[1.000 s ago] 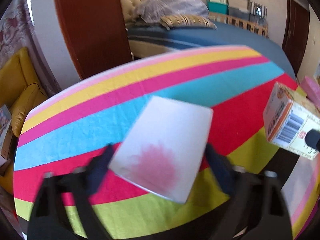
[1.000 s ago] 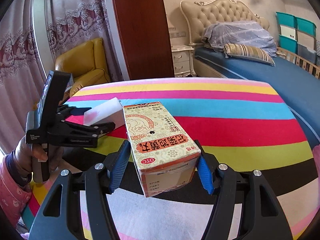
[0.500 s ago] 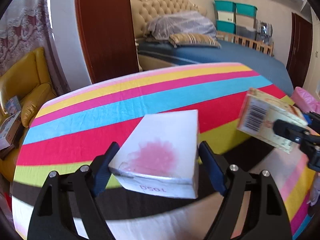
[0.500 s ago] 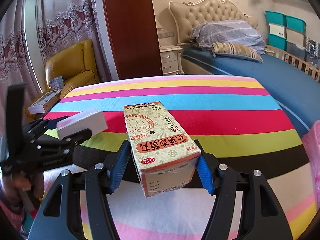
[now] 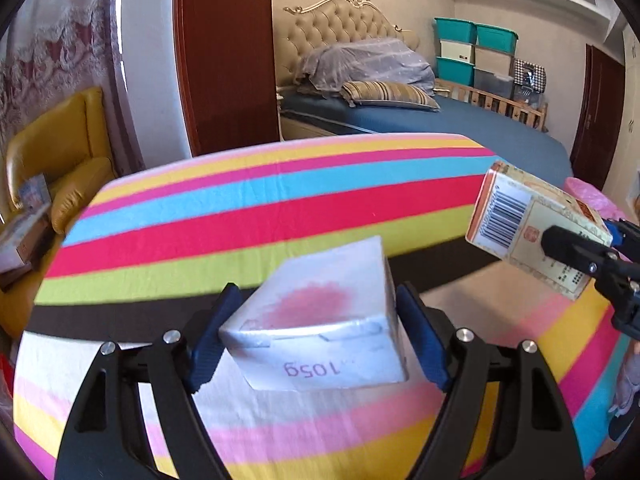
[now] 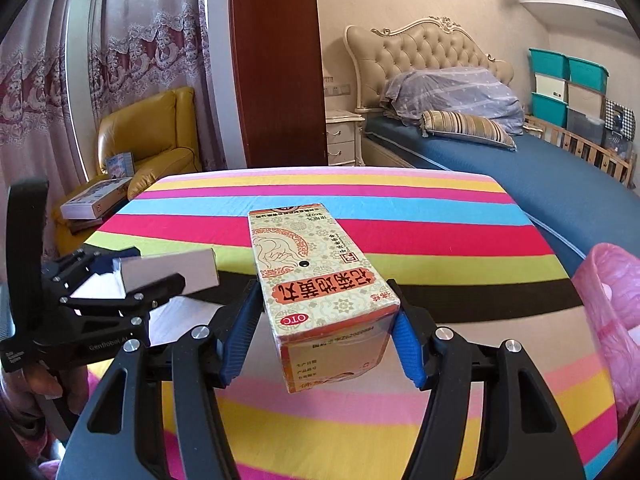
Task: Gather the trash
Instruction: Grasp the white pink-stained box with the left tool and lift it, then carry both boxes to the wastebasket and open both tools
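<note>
My left gripper (image 5: 316, 332) is shut on a white box (image 5: 320, 332) with a pink blotch on top and "1059" on its near face, held above the striped table (image 5: 280, 208). My right gripper (image 6: 324, 320) is shut on a cream and orange medicine box (image 6: 316, 276) with red Chinese characters, also held above the table. In the left wrist view the medicine box (image 5: 532, 236) and the right gripper (image 5: 580, 256) are at the right. In the right wrist view the left gripper (image 6: 132, 280) with the white box (image 6: 168, 272) is at the left.
A pink plastic bag (image 6: 612, 320) sits at the table's right edge. A yellow armchair (image 6: 152, 140) with boxes (image 6: 96, 200) stands at the left. A blue bed (image 6: 540, 176), a brown door panel (image 6: 276, 64) and stacked teal bins (image 6: 568, 84) lie beyond the table.
Both grippers have pulled back toward the near edge of the table and risen, each still holding its box. The white box now tilts to show its near face.
</note>
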Tool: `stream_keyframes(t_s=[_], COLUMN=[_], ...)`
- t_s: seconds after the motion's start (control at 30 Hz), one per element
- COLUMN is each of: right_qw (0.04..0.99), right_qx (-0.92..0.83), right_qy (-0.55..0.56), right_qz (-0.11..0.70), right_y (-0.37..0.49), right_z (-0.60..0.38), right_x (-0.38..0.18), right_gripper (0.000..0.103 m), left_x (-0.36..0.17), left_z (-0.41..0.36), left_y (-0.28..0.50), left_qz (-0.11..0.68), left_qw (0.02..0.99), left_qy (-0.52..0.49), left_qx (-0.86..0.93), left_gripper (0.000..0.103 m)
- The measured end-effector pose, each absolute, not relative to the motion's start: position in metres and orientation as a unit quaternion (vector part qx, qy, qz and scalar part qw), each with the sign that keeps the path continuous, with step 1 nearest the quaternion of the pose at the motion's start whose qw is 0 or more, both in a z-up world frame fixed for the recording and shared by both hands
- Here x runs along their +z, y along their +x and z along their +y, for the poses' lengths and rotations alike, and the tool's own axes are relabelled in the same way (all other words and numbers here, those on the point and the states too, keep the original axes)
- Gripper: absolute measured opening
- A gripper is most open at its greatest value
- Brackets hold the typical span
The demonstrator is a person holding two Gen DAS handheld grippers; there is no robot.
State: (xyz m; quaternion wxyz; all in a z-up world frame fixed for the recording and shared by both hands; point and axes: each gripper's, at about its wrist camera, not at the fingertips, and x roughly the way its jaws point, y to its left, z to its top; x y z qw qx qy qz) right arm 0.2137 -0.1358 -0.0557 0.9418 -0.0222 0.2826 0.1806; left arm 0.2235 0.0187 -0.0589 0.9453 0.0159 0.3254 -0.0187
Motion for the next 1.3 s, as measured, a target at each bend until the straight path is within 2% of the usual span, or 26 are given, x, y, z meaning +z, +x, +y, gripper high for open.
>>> stream_keyframes(t_s=[0.27, 0.33, 0.5, 0.57, 0.6, 1.3], right_qw=[0.937, 0.937, 0.936, 0.935, 0.934, 0.954], right_qx=[0.185, 0.184, 0.184, 0.185, 0.186, 0.173], right_qy=[-0.03, -0.031, -0.025, -0.025, -0.025, -0.018], right_qz=[0.294, 0.296, 0.301, 0.303, 0.303, 0.245], right_y=[0.19, 0.191, 0.192, 0.192, 0.192, 0.17], right_z=[-0.136, -0.133, -0.136, -0.136, -0.136, -0.158], right_x=[-0.058, -0.058, -0.06, -0.061, -0.062, -0.042], right_gripper=[0.059, 0.06, 0.06, 0.06, 0.06, 0.059], left_x=[-0.064, -0.064, -0.066, -0.066, -0.068, -0.037], left_z=[0.017, 0.019, 0.018, 0.017, 0.018, -0.006], left_y=[0.217, 0.221, 0.223, 0.223, 0.224, 0.179], left_qz=[0.344, 0.35, 0.357, 0.361, 0.364, 0.269], left_qw=[0.938, 0.936, 0.934, 0.932, 0.931, 0.962], left_qy=[0.019, 0.014, 0.011, 0.009, 0.008, 0.022], left_qx=[-0.025, -0.03, -0.033, -0.031, -0.034, -0.035], left_gripper=[0.078, 0.082, 0.083, 0.078, 0.071, 0.069])
